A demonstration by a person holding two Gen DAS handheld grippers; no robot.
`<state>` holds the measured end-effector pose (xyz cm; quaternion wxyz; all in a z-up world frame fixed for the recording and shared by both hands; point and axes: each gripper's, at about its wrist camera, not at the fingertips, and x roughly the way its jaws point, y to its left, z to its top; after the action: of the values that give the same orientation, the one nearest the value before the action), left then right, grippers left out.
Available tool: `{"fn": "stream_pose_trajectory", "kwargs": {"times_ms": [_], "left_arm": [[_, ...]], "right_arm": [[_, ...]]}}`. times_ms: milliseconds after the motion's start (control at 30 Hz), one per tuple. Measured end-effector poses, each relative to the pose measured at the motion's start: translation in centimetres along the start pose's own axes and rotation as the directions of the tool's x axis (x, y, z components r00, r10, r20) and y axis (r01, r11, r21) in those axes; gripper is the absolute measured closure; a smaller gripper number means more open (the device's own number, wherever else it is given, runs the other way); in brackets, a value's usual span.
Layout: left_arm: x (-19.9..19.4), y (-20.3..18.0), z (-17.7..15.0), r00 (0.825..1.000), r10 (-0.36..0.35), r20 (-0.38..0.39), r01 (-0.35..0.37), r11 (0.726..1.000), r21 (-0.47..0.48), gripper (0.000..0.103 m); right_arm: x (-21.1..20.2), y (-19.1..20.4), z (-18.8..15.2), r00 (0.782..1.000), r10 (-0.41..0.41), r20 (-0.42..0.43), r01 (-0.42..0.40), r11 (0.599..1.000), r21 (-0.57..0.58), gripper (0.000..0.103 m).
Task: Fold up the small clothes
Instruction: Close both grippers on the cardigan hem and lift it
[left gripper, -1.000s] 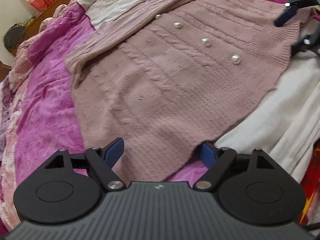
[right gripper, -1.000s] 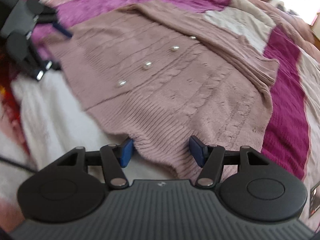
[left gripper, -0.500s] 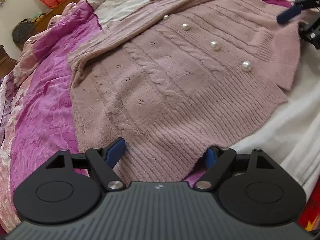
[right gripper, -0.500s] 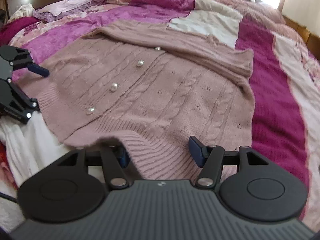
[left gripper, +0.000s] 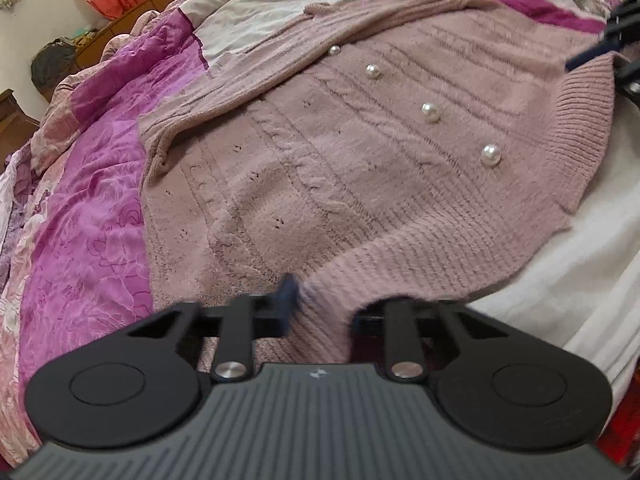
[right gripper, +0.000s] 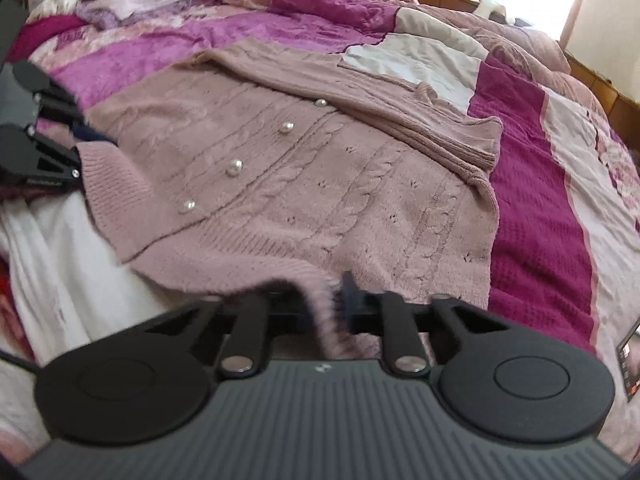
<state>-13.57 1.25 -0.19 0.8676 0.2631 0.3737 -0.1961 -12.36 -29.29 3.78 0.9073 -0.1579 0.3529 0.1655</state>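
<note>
Pinching one cardigan point(left gripper: 320, 168) hem – left gripper point(left gripper: 320, 308), right gripper point(right gripper: 320, 300) both clamped; four pearl buttons point(left gripper: 430, 111), quilt point(left gripper: 80, 208) beyond

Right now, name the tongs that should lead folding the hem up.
Left, probably: the left tongs grip a thick bunch of the cardigan hem, while the right tongs pinch only a thin ridge.
</note>
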Motion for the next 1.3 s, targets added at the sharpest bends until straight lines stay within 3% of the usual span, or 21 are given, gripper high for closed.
{"fn": "stream_pose_trajectory", "kwargs": {"times_ms": [67,300,767,1100,1300], "left_arm": [[-0.5,0.4,0.2,1.000,0.003,0.016,-0.002,0.999,-0.035,0.093],[-2.6,2.1,1.9,0.993,0.030,0.116,-0.014,0.991,-0.136,0.094],[-4.6,5.9,8.6,0.951,0.132,0.281,-0.068,0.971,-0.228,0.095],[-2.8,9.9,15.1,0.920,0.200,0.337,-0.101,0.952,-0.289,0.095],[0.4,12.5,19.5,0.907,0.226,0.355,-0.108,0.940,-0.324,0.095]], "right_arm": [[-0.2,-0.1,0.3,1.000,-0.007,0.023,0.007,1.000,0.007,0.091],[-1.0,-0.6,1.7,0.993,-0.055,0.102,0.049,0.997,0.060,0.094],[-1.0,-4.0,8.0,0.953,-0.150,0.262,0.116,0.983,0.140,0.095],[2.0,-7.2,13.7,0.922,-0.201,0.330,0.149,0.973,0.178,0.095],[5.2,-9.0,17.0,0.908,-0.247,0.340,0.198,0.965,0.171,0.095]]}}
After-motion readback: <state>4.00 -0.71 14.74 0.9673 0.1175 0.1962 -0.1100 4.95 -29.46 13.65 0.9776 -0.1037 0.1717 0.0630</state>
